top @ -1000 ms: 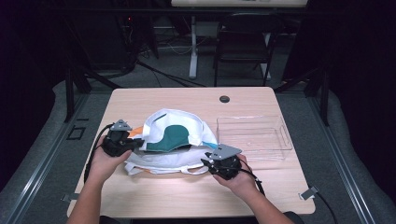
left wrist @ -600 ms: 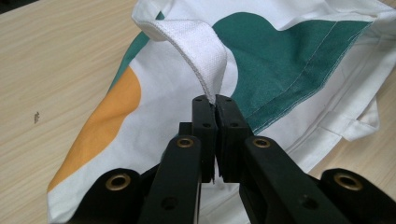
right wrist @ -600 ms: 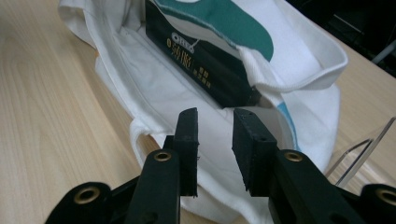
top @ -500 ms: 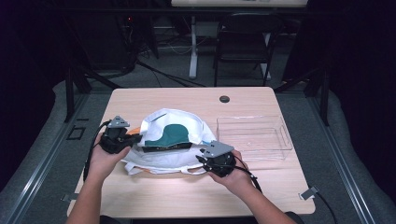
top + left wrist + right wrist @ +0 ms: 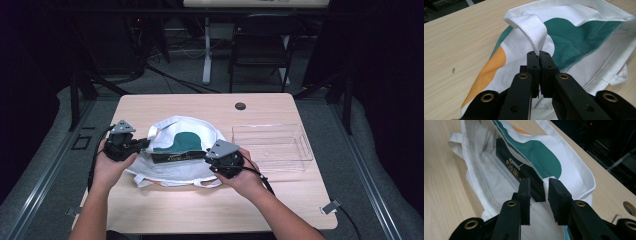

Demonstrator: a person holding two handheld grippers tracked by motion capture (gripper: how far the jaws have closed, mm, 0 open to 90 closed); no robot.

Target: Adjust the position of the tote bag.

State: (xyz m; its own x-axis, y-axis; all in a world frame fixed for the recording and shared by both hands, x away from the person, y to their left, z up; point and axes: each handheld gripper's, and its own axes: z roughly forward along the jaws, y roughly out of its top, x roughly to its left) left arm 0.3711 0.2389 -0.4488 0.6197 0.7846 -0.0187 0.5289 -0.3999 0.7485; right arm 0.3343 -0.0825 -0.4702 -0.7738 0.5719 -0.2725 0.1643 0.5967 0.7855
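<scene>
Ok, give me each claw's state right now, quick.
Left claw: closed on the bag's white strap.
Right claw: open at the bag's mouth, around the end of the black box, not pressing it.

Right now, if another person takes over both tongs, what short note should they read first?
Left tongs: shut on the tote bag's white handle, lifting the mouth open.
Right tongs: around the end of the black box; contact unclear.
The box lies partly inside the tote bag on the table, beside a clear tray.
Done: bag opened, box partly in.
Left: probably push the box fully in, then release.
</scene>
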